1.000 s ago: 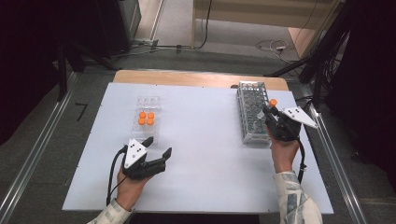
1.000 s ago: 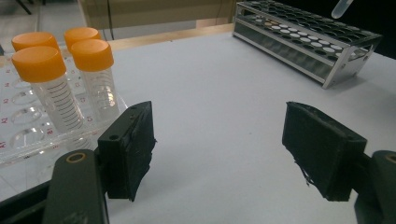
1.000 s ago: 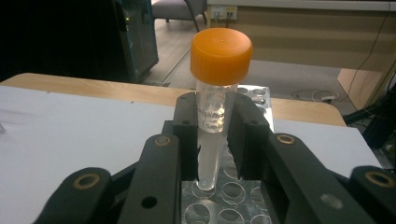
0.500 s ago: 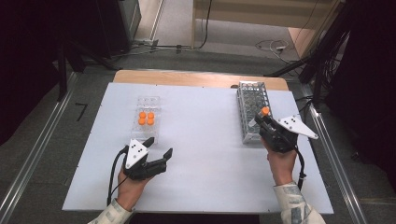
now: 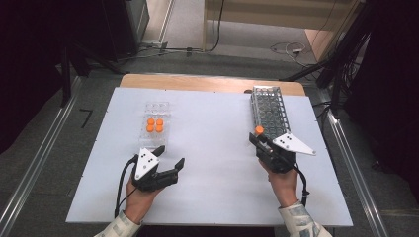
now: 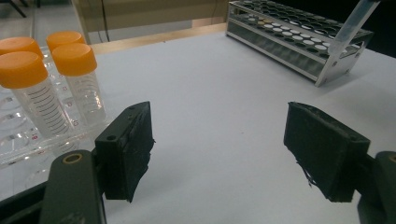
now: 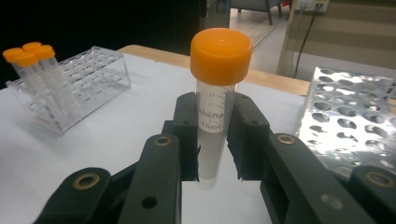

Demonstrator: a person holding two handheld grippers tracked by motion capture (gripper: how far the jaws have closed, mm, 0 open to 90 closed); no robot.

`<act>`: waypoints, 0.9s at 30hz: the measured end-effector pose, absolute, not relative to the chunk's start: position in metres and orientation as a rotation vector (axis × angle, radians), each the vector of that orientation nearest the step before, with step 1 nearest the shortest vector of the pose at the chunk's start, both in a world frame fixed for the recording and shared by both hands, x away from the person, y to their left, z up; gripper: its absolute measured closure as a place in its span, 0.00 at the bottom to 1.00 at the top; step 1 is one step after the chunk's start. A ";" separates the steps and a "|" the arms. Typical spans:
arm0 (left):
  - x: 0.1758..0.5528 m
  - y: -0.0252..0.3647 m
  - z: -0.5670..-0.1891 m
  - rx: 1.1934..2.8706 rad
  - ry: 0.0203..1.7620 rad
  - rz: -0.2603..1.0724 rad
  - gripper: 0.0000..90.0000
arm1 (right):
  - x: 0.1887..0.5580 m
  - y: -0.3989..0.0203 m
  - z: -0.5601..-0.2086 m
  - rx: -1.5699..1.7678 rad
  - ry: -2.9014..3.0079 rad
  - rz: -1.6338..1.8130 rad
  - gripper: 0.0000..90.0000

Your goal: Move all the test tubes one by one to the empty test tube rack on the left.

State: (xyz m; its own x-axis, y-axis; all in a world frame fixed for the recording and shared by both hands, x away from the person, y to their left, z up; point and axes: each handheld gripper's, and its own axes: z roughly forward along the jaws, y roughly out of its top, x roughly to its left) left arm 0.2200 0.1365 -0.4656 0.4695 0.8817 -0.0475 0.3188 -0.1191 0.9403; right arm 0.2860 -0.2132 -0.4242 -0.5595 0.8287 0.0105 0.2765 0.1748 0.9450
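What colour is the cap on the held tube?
Orange cap, clearest in the right gripper view.

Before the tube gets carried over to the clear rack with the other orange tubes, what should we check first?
1. Right gripper shut on the orange-capped tube: ok.
2. Tube upright in the grip: ok in the right gripper view.
3. Cap screwed tight: cannot tell.
4. Tube clear of the metal rack: ok, it is out and beside the rack.
5. Free holes in the clear rack: ok, four tubes stand at its near end and the far rows look empty.
6. Left gripper out of the way: not ok, it sits open right in front of the clear rack.
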 end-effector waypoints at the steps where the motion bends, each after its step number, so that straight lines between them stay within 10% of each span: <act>1: 0.220 0.136 -0.465 1.674 1.044 0.669 0.26 | 0.285 -0.211 -0.425 1.033 1.946 1.385 0.80; 27: 0.210 0.128 -0.454 1.654 0.962 0.644 0.29 | 0.271 -0.156 -0.448 0.901 2.139 1.383 0.80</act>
